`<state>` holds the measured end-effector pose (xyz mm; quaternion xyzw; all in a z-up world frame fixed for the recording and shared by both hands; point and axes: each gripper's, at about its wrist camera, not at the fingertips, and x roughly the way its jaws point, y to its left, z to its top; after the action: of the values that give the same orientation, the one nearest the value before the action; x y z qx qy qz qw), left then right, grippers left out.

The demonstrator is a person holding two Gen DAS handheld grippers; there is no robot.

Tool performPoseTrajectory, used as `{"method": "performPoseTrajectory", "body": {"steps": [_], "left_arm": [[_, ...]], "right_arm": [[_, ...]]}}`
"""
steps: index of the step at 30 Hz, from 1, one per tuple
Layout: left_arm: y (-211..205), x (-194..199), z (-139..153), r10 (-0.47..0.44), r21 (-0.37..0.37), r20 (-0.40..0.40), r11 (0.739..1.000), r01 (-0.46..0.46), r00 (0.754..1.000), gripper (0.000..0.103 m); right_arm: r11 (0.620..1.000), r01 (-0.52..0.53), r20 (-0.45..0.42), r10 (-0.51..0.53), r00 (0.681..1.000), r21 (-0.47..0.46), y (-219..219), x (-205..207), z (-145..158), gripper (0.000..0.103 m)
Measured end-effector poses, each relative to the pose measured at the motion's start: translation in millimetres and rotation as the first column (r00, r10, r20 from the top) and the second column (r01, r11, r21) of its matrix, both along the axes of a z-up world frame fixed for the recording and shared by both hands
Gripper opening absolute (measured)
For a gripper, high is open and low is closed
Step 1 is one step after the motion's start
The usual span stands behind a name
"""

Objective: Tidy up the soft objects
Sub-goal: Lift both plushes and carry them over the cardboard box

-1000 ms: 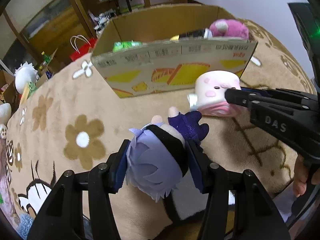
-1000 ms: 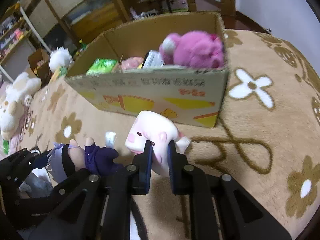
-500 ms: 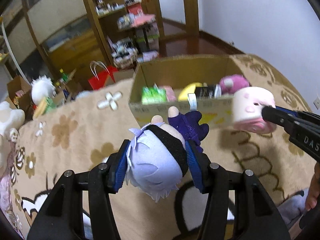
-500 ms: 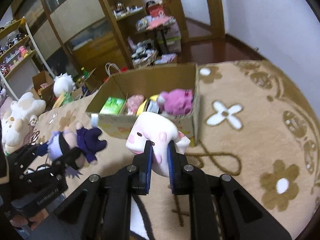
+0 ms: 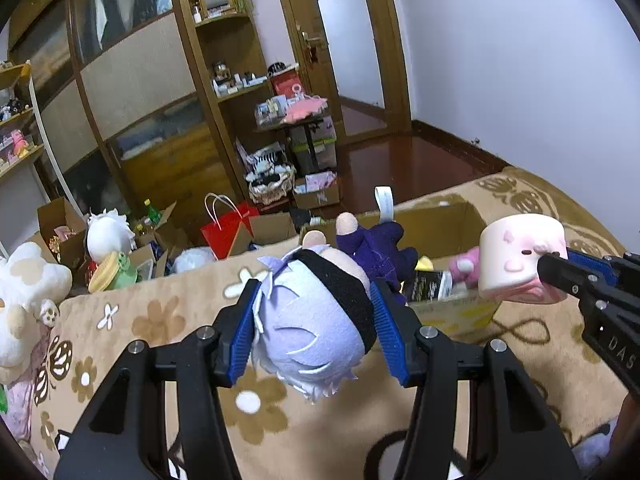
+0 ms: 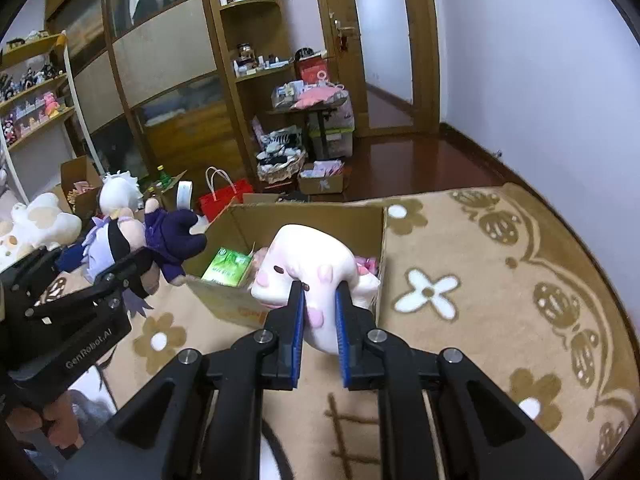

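We find the left gripper (image 5: pixel 316 336) clamped on the lavender-haired doll (image 5: pixel 316 320) by its head, and the right gripper (image 6: pixel 320 332) pinching the pink-and-white plush (image 6: pixel 312 276). Both toys hang near the cardboard box (image 6: pixel 312 216), apparently for dropping in.

Doll's face (image 5: pixel 316 320) hidden behind its lilac hair; box contents (image 5: pixel 432 280) mostly screened by both held toys
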<state>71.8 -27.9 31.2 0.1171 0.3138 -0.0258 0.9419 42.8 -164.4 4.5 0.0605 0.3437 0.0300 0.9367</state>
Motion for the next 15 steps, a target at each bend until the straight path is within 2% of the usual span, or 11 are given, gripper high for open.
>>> {"method": "performPoseTrajectory", "body": {"steps": [11,15], "left_arm": [[1.0,27.8,5.6,0.026,-0.001,0.038,1.000,-0.026,0.999,0.053],[2.4,39.8,3.0,0.029,0.006,0.043,1.000,-0.029,0.999,0.053]], "right_arm": [[0.998,0.040,0.057,-0.038,0.998,-0.040,1.0,27.8,8.2,0.016],[0.995,0.059,0.102,-0.050,0.994,-0.079,4.6,36.9,10.9,0.016]]}}
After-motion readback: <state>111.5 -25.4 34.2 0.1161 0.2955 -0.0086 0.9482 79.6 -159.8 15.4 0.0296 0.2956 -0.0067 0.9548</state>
